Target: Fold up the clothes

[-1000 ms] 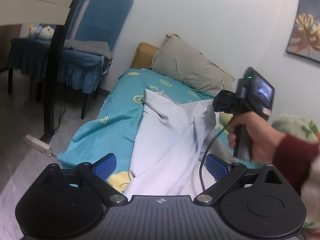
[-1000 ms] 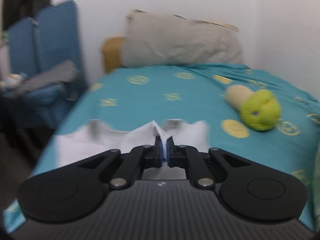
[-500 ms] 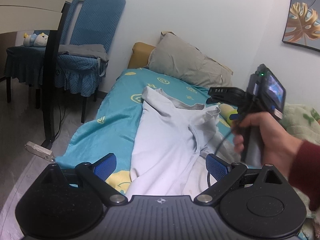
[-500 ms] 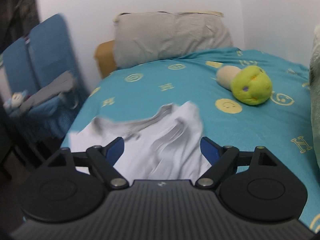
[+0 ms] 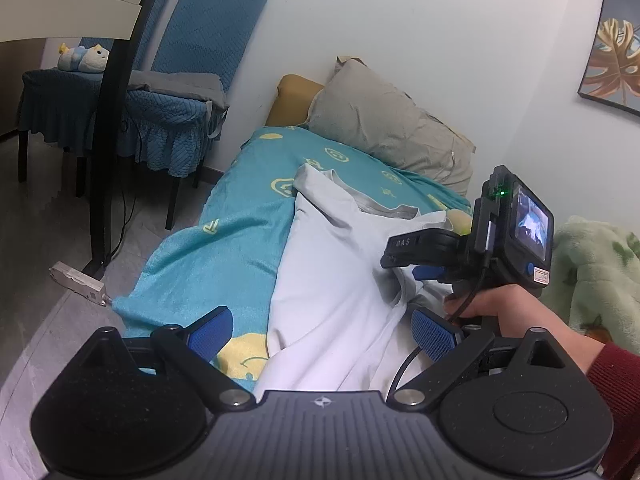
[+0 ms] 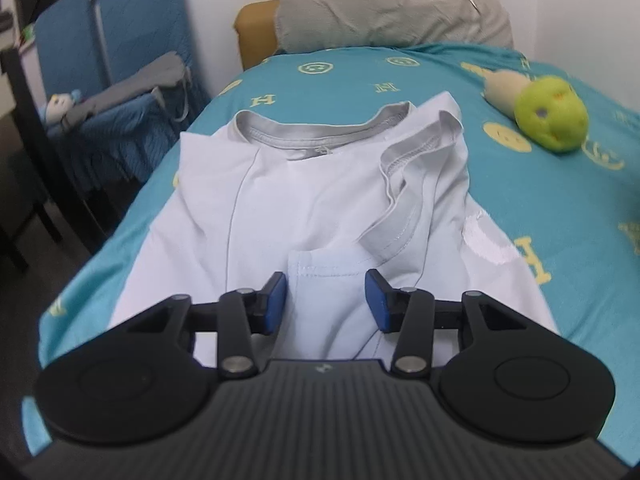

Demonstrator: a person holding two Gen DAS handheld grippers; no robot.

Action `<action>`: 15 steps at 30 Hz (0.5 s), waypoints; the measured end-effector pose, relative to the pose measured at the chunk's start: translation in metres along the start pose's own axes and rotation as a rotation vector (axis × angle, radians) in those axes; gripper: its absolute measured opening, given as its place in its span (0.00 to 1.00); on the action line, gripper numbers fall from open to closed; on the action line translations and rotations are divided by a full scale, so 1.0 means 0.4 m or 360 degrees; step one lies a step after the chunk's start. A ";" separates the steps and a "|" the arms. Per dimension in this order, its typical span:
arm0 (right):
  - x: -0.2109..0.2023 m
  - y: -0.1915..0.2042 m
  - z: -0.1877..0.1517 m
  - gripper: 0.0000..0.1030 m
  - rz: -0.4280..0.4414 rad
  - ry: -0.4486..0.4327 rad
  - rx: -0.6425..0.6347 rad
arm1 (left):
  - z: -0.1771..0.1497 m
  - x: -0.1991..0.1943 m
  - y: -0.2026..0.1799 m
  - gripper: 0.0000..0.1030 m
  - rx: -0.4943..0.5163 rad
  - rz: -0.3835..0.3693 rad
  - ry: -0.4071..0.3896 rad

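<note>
So the pale grey t-shirt is lying on the bed, collar toward the pillow, one sleeve flopped over the chest. Right gripper has its fingers apart with a hemmed bit of fabric sitting between them, not pinched. Left gripper is wide apart too, low over the shirt's lower part. Green plush toy sits off to the side
</note>
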State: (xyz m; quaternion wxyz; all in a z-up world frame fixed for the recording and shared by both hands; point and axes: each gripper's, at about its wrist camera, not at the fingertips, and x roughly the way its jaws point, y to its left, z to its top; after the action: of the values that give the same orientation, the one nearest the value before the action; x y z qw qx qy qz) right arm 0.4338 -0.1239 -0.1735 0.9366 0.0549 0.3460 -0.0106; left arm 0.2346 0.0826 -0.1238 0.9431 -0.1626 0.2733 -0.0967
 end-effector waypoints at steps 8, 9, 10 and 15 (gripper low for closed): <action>-0.107 -0.096 -0.005 0.05 -0.0055 -0.0184 0.0334 | -0.004 -0.005 -0.006 0.95 0.0009 0.0000 -0.0014; -0.126 -0.114 -0.015 0.05 -0.0064 -0.0217 0.0387 | -0.004 -0.006 -0.008 0.95 0.0017 -0.0002 -0.0017; -0.139 -0.133 -0.027 0.05 -0.0076 -0.0227 0.0440 | -0.005 -0.007 -0.010 0.95 0.0028 -0.0004 -0.0022; -0.124 -0.220 -0.089 0.08 -0.0118 -0.0128 0.0610 | -0.013 -0.009 -0.028 0.95 0.0121 -0.0003 -0.0041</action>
State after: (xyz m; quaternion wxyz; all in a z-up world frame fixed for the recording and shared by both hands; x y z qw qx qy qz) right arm 0.3679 -0.2083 -0.1766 0.9210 0.2189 0.3017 -0.1129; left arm 0.2278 0.0717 -0.1221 0.9520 -0.1282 0.2570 -0.1058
